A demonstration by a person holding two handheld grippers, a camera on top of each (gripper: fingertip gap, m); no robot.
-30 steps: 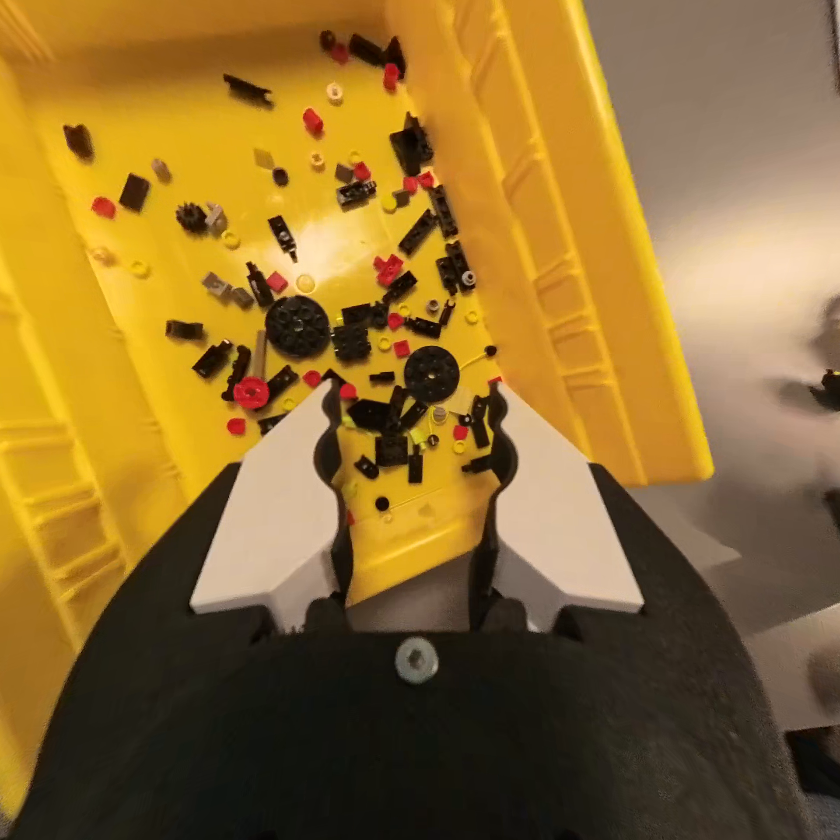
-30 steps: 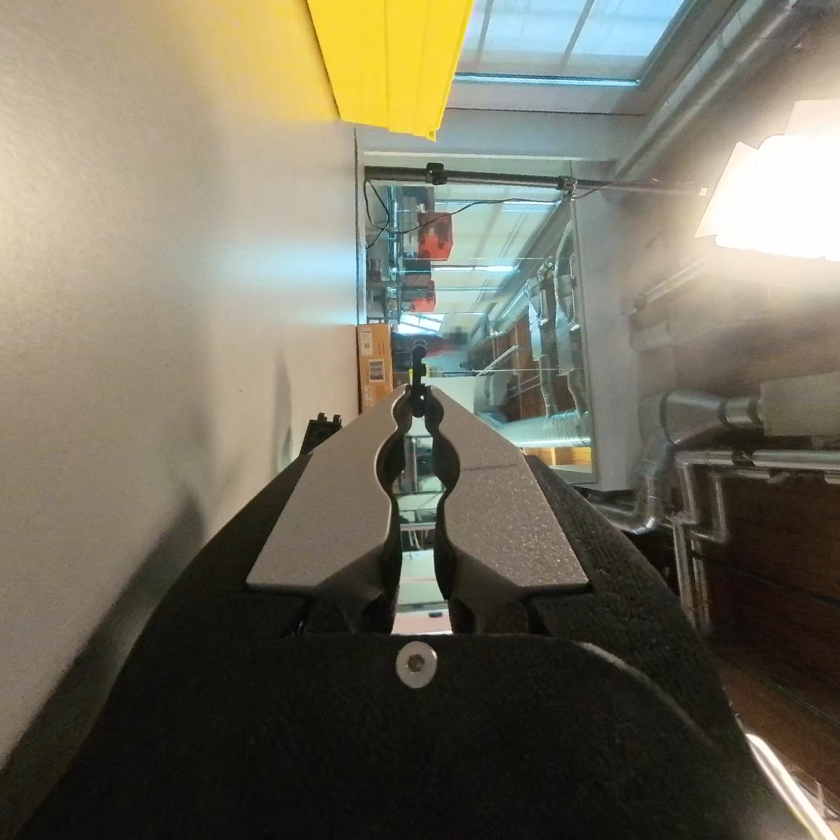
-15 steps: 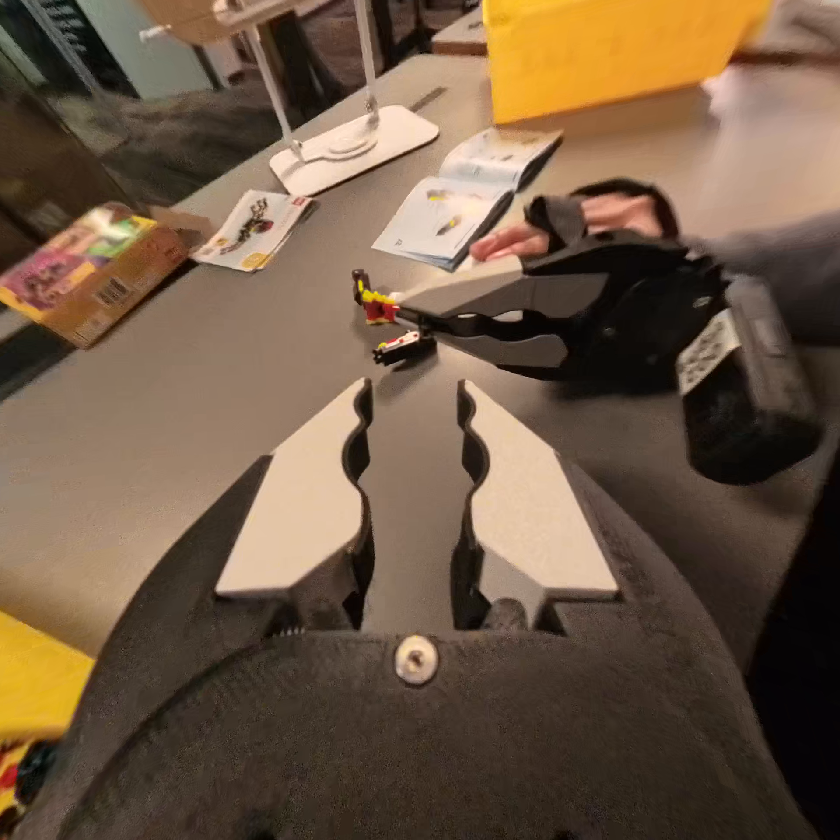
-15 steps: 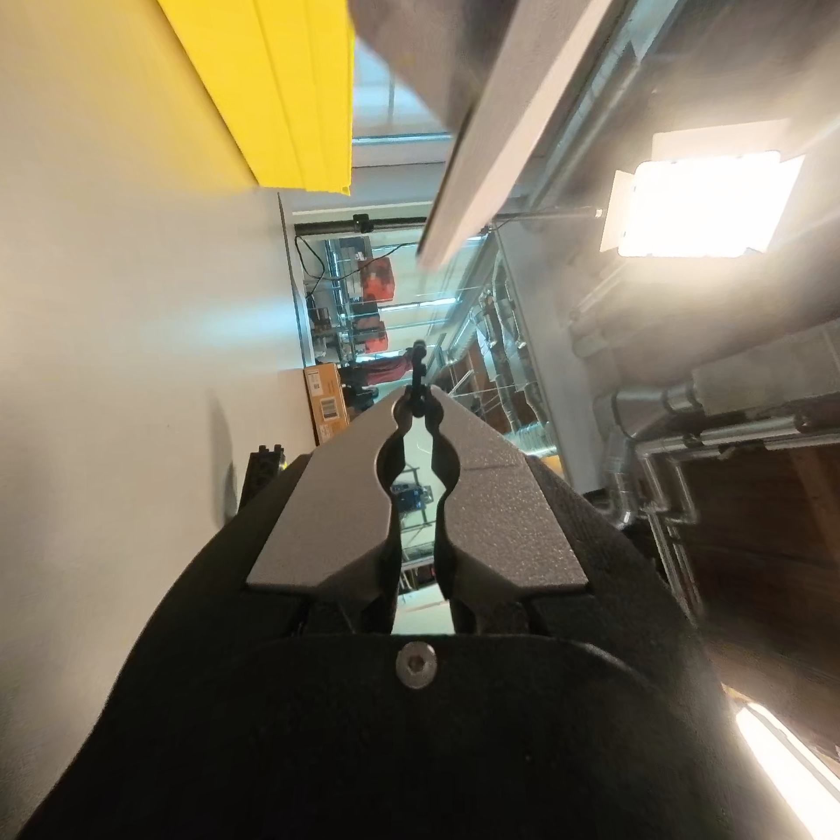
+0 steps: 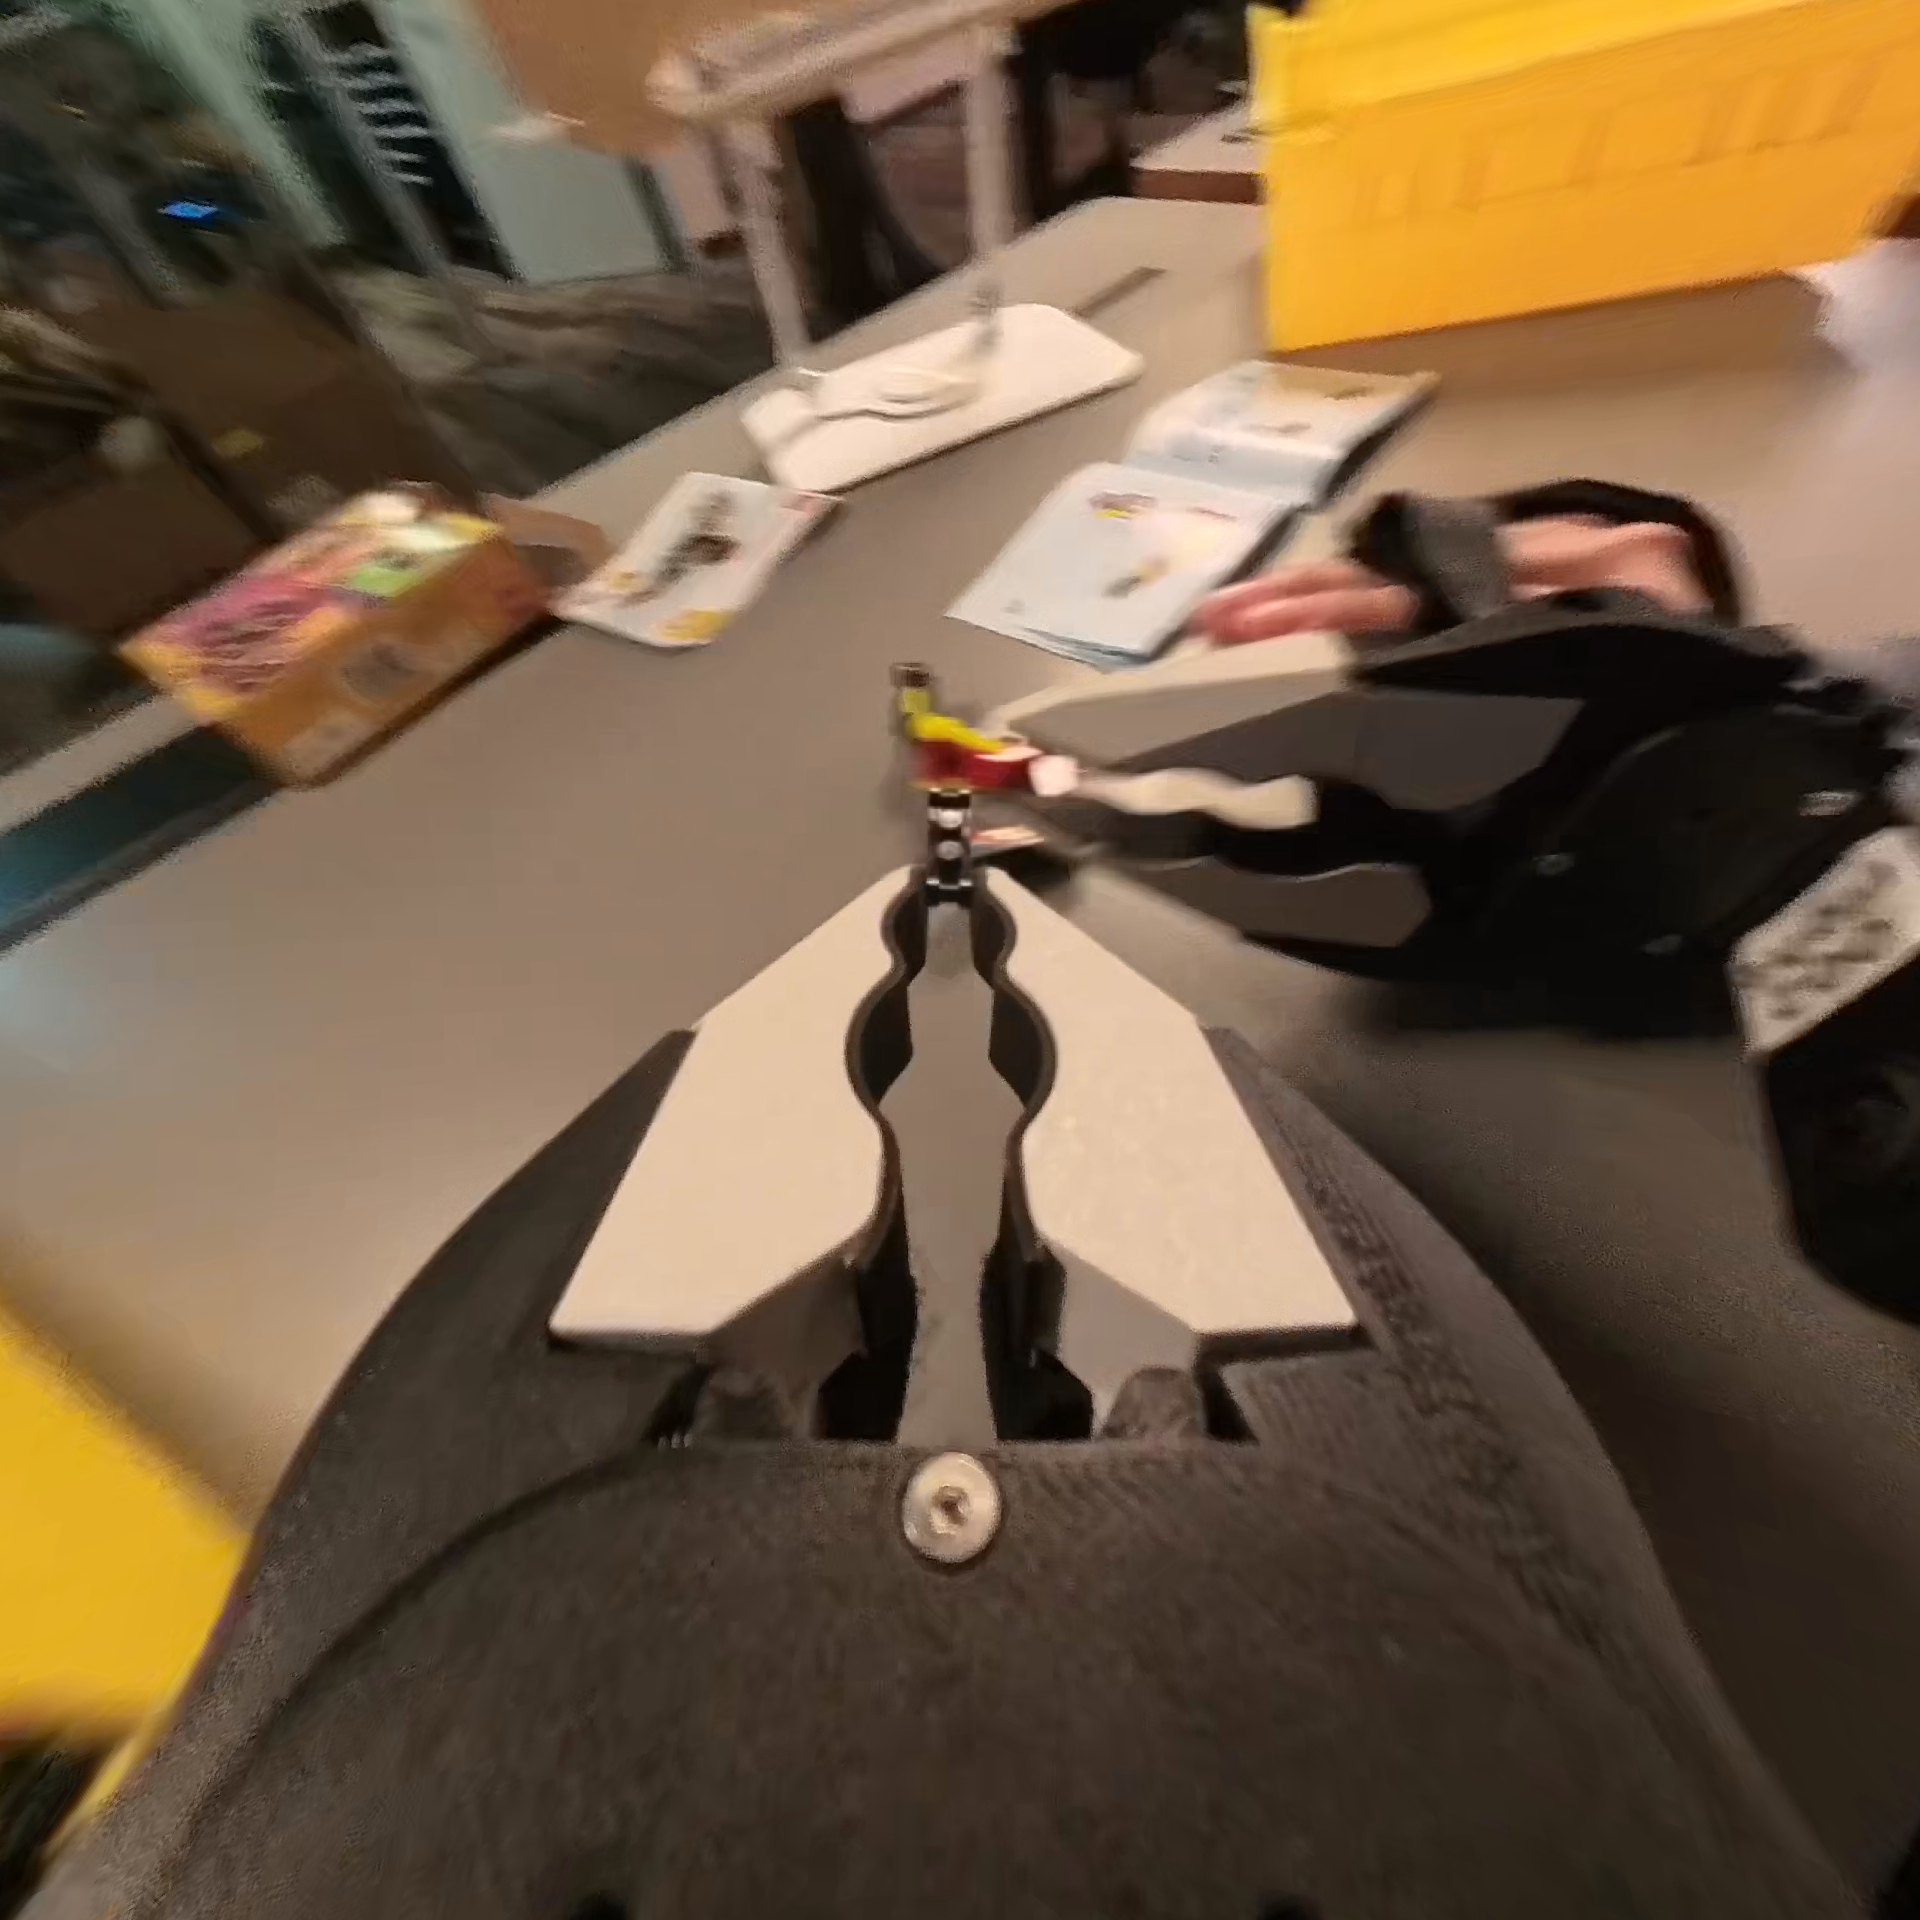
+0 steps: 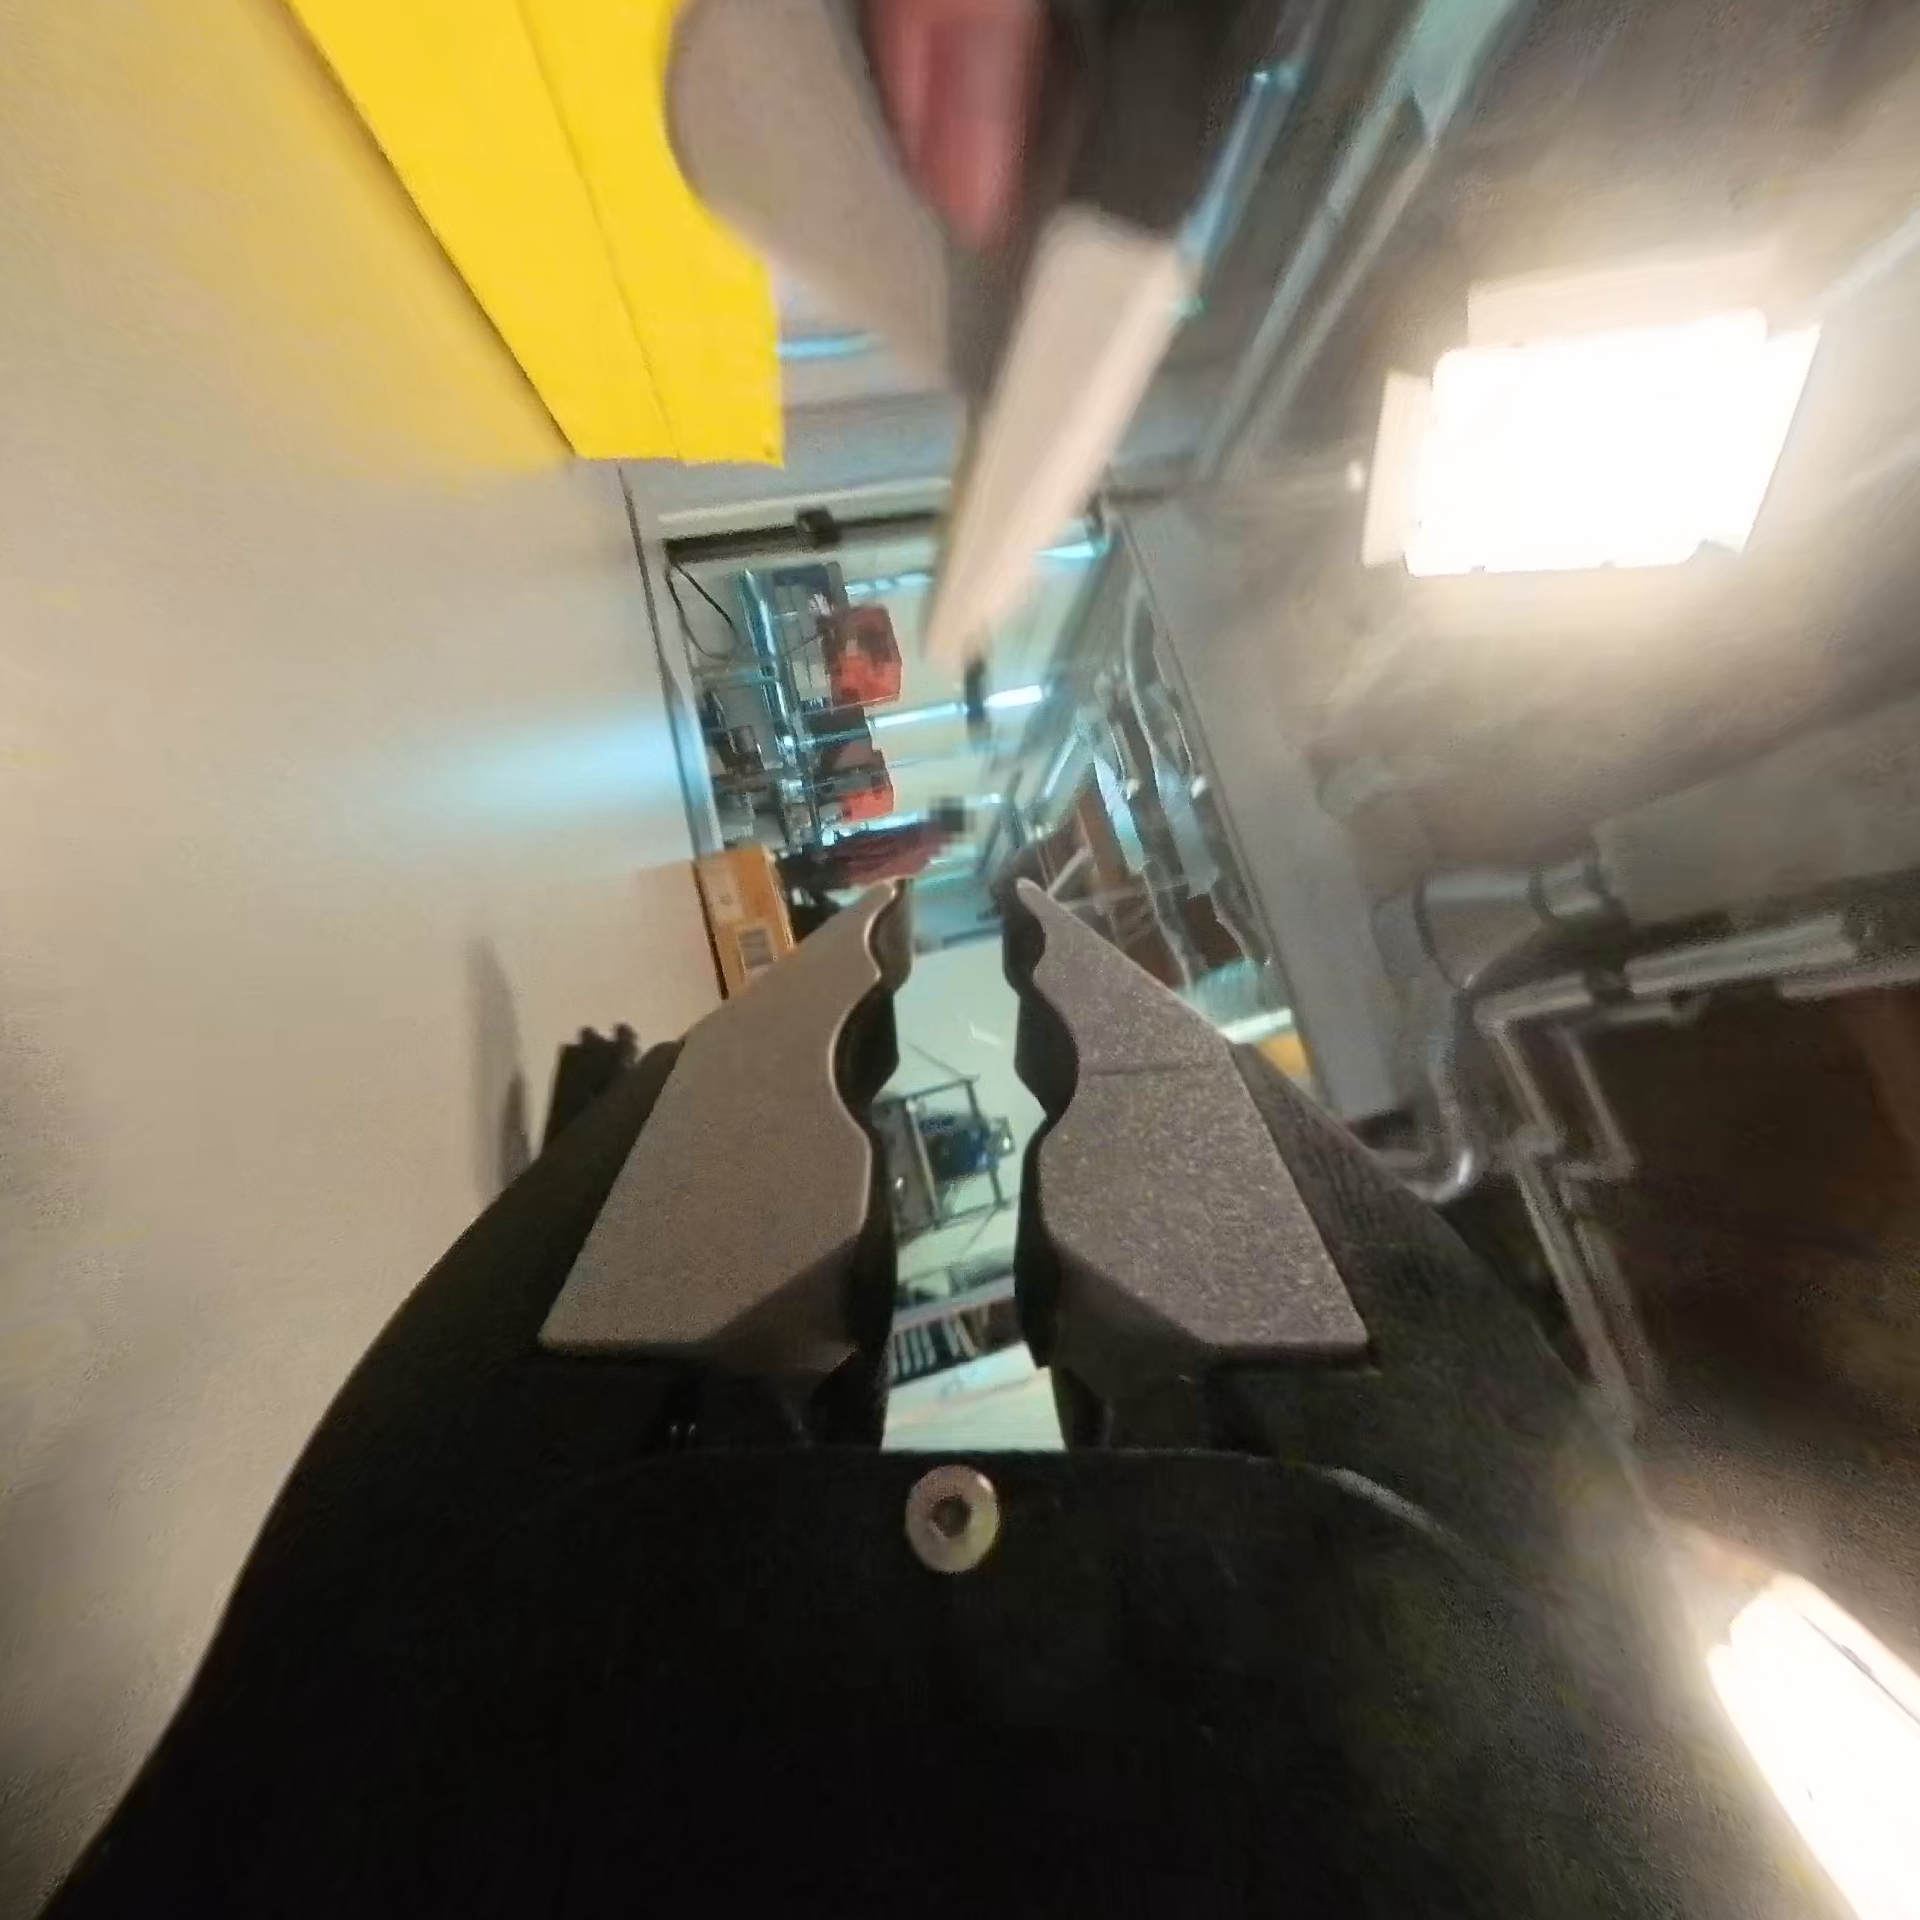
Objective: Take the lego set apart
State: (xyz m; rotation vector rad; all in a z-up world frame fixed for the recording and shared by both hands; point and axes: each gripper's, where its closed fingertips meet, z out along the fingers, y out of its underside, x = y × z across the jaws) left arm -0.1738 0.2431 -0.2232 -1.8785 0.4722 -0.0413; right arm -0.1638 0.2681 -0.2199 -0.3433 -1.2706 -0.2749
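We clench our left gripper (image 5: 948, 878) on the lego set (image 5: 951, 753) – right gripper (image 6: 954, 902) released. Too loose a pinch, and it drops onto the table (image 5: 468, 935).

The lego set (image 5: 951, 748) is a small model, red and yellow on top, with a thin black stem hanging down. It is held up over the grey table. The picture is blurry, so its tiny parts are hard to tell.
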